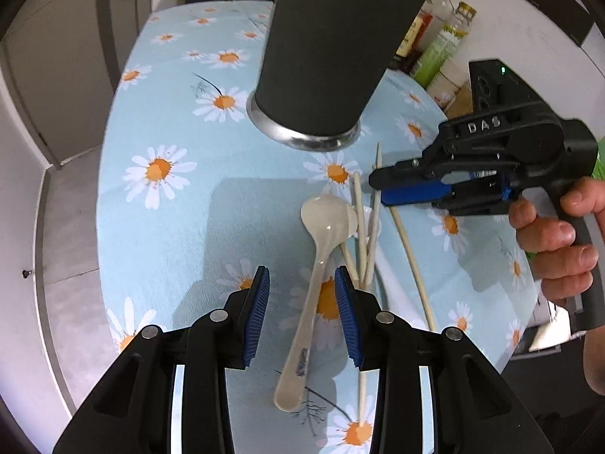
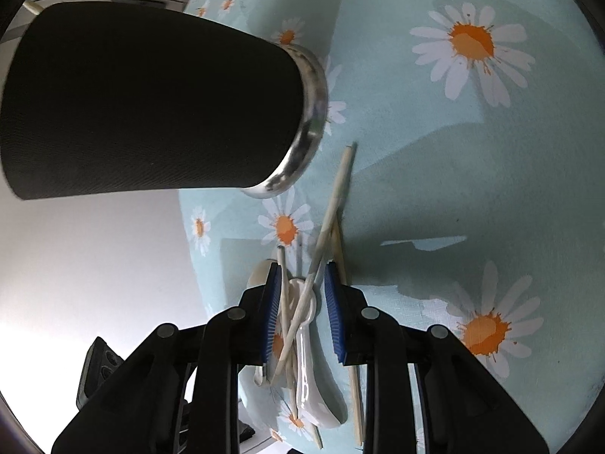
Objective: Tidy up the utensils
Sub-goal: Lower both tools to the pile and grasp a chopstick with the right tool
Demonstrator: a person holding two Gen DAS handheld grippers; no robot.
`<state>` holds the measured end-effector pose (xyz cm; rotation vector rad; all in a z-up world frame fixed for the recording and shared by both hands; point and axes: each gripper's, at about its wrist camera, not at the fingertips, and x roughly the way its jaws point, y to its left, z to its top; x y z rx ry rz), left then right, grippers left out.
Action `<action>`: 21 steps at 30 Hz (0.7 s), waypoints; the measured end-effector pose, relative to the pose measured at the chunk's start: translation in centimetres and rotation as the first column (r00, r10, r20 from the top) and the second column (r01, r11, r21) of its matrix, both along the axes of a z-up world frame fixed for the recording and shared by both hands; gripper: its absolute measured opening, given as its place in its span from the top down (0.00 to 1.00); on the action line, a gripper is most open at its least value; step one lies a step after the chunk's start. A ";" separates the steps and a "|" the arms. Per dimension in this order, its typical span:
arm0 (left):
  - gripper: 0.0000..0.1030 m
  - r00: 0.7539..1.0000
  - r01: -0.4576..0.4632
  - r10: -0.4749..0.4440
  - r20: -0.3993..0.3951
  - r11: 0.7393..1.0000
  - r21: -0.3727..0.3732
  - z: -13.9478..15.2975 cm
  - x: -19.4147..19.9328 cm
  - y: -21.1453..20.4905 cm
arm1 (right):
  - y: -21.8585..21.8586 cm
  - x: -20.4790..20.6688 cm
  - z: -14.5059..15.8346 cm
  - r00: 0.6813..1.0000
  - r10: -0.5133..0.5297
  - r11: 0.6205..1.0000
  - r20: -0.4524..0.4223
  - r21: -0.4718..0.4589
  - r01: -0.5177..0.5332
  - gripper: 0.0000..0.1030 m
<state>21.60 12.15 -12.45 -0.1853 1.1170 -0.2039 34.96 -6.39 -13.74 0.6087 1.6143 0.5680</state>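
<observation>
Lying by one holder [image 1: 325,56]: one spoon [image 1: 321,265], four chopsticks [image 1: 361,227]

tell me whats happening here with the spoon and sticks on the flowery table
A person holds a gripper in each hand over a pile of utensils on the daisy tablecloth. The left gripper is open, straddling the handle of the white spoon. The right gripper is open around the crossed chopsticks. Nothing is lifted yet. The dark utensil holder stands just behind the pile.

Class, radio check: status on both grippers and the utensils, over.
Left gripper open over spoon. Right gripper open around chopsticks. Holder upright beyond pile.
</observation>
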 end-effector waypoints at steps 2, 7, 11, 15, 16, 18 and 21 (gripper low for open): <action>0.67 0.999 0.035 -0.036 -0.028 0.999 -0.011 -0.5 0.4 0.2 | 0.3 0.0 0.1 1.000 -0.013 1.000 -0.004 -0.019 0.013 0.75; 0.67 0.992 0.108 -0.110 -0.060 0.994 -0.032 -1.0 1.3 0.3 | 1.4 0.1 0.1 0.999 -0.042 0.996 -0.021 -0.080 0.040 0.82; 0.67 0.984 0.159 -0.160 -0.077 0.987 -0.012 -1.2 1.6 0.0 | 2.5 0.0 0.3 0.999 -0.037 0.990 -0.013 -0.135 0.035 0.90; 0.67 0.980 0.178 -0.177 -0.086 0.984 0.001 -1.2 2.0 -0.1 | 3.1 0.1 0.3 0.999 -0.037 0.987 -0.012 -0.155 0.034 0.92; 0.67 0.979 0.185 -0.184 -0.089 0.983 0.002 -1.2 2.1 -0.2 | 3.2 -0.1 0.3 0.999 -0.035 0.987 -0.009 -0.160 0.034 0.92; 0.67 0.976 0.194 -0.193 -0.102 0.981 0.004 -1.2 2.3 -0.2 | 3.5 -0.4 0.0 1.000 -0.024 0.984 0.001 -0.175 0.024 0.92; 0.67 0.969 0.205 -0.204 -0.138 0.979 -0.003 -1.2 2.8 -0.5 | 3.7 -0.9 -0.2 1.000 -0.013 0.984 -0.002 -0.175 0.013 0.94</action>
